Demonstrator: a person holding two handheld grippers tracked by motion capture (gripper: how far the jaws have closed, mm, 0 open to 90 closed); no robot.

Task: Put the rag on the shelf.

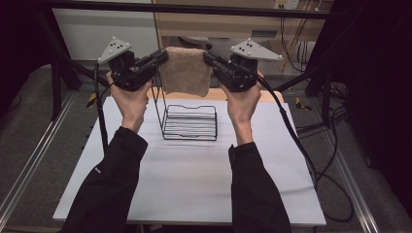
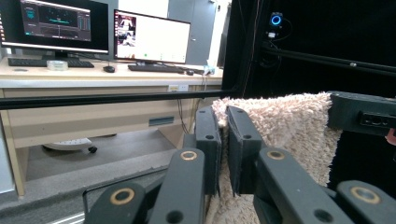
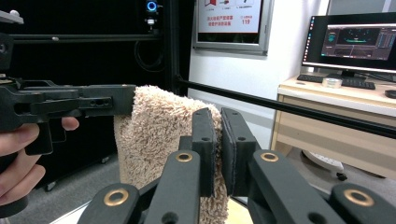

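A beige fluffy towel (image 1: 185, 71) hangs in the air above the far part of the table, stretched between both grippers. My left gripper (image 1: 164, 55) is shut on its upper left corner, and my right gripper (image 1: 207, 56) is shut on its upper right corner. In the left gripper view the towel (image 2: 285, 126) is pinched between the black jaws of my left gripper (image 2: 223, 116), with the other gripper at its far edge. In the right gripper view the towel (image 3: 159, 130) is clamped by my right gripper (image 3: 217, 119). A black wire rack (image 1: 189, 121) stands on the table below the towel.
The white table top (image 1: 194, 174) lies under the rack. A black frame bar (image 1: 194, 8) crosses behind the towel. A wooden desk (image 2: 70, 88) with monitors (image 2: 149, 37) stands beyond it. Cables (image 1: 296, 136) trail down the right side.
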